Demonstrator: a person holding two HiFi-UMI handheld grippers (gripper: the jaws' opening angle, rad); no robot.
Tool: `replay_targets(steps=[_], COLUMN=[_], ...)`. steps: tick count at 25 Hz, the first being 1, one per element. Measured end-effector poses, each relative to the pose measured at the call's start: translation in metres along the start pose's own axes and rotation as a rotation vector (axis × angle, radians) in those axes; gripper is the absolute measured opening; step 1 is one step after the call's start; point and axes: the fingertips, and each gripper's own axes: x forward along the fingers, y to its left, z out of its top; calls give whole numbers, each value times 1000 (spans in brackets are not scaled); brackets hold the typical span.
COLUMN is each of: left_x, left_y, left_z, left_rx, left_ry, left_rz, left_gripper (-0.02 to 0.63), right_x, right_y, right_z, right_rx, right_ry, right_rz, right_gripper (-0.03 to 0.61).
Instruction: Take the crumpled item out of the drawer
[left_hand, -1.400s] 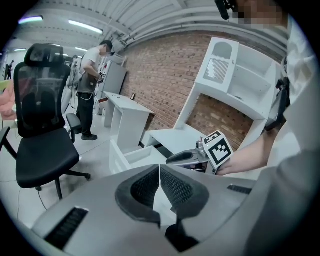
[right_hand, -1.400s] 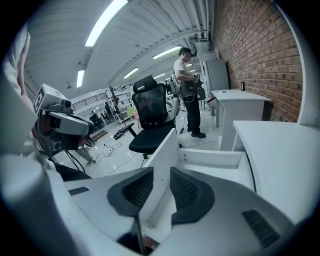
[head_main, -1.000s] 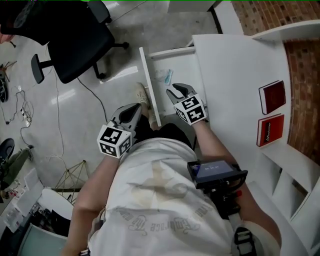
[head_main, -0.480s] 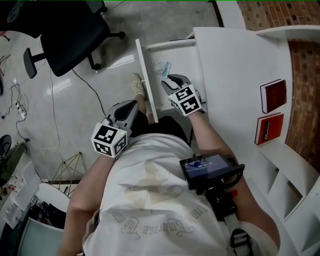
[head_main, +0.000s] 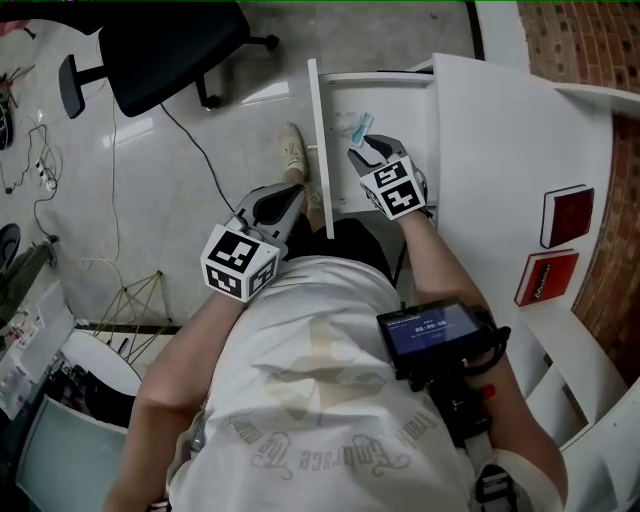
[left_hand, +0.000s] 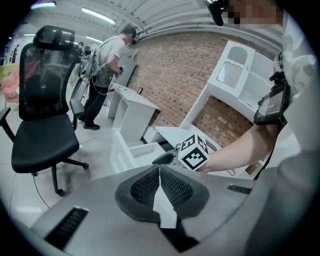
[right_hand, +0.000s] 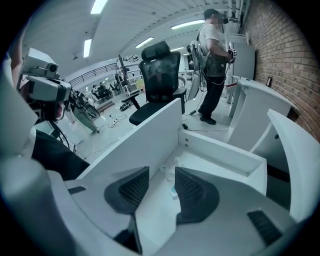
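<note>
- The white drawer (head_main: 400, 95) stands pulled out from the white desk (head_main: 500, 150), its front panel (head_main: 321, 150) towards the floor side.
- The crumpled item (head_main: 356, 125), a pale scrap with a light-blue patch, lies on the drawer floor close to the front panel.
- The right gripper (head_main: 362, 153) points steeply down into the drawer, just short of the crumpled item.
- In the right gripper view its jaws stand about half apart and have just been opening. The crumpled item shows in the gap beyond the tips, resting on the drawer floor. The pads (right_hand: 192, 190) do not press on it, so nothing is held.
- The left gripper (head_main: 288, 195) hangs outside the drawer, on the floor side of the front panel, near the person's pale shoe (head_main: 293, 150).
- In the left gripper view its jaws are together, the tips meeting, with nothing between them.
- A black office chair (head_main: 170, 40) stands on the glossy floor, well apart from the drawer.
- Two red books (head_main: 567, 215) lie on the desk's right part, one beside the other, well apart from both grippers.
- A small screen device (head_main: 432, 333) sits on a mount at the person's chest.
- In the right gripper view another person (right_hand: 215, 55) stands in the background beside a white desk, near a brick wall.
</note>
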Motion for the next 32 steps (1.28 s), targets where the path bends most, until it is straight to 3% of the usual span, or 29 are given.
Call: replay_targets(steps=[11, 19, 32], left_x=[6, 7, 13], left_y=[18, 39, 67], left_z=[-6, -5, -11], left_rx=[-64, -113, -176], left_ry=[5, -2, 7], left_rz=[8, 46, 79], left_gripper=[28, 28, 28], right_x=[41, 66, 123], right_y=[-8, -18, -30], right_z=[-20, -36, -24], right_rx=[-189, -220, -284], right_ry=[157, 219, 297], right_rz=[38, 42, 78], right_gripper=[181, 210, 288])
